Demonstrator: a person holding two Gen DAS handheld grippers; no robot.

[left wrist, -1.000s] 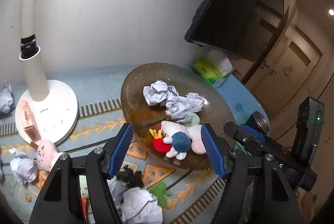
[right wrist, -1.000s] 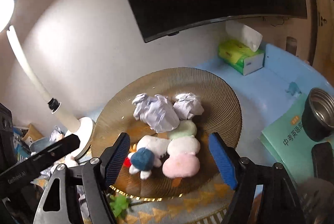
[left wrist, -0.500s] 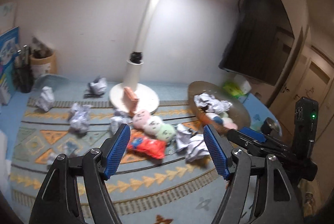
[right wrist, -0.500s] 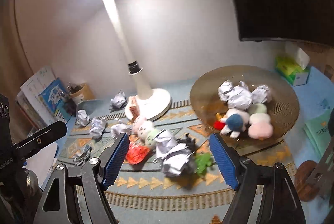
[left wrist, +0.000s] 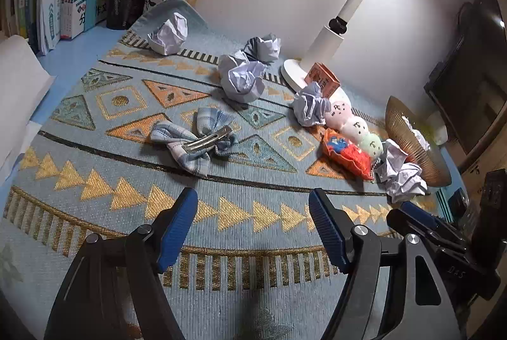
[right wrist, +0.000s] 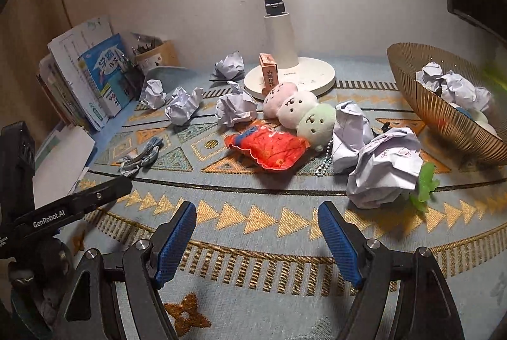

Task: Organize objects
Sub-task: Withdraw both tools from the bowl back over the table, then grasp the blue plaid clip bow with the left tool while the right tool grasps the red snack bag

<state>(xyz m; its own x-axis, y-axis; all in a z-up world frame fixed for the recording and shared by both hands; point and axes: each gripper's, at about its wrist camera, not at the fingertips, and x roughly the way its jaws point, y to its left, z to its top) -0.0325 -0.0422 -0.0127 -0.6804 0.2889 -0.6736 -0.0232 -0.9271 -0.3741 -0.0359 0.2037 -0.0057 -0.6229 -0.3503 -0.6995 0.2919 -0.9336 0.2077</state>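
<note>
Table w/ patterned blue-gold mat [left wrist: 253, 213], lamp base [right wrist: 290, 77] at the back edge. Crumpled paper balls [left wrist: 242, 80] scattered mid-mat; plush trio [right wrist: 299, 110] and red pouch [right wrist: 269, 146] near the gold bowl [right wrist: 443, 115] at the right edge. Left gripper [left wrist: 253, 222] and right gripper [right wrist: 257, 234]: fingers spread, nothing between, above the mat's front.

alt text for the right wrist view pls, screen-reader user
Open, empty right gripper hovers over a patterned mat strewn with crumpled paper balls, a red pouch and a three-headed plush. A gold wire bowl at right holds more paper; a lamp base stands behind.
</note>
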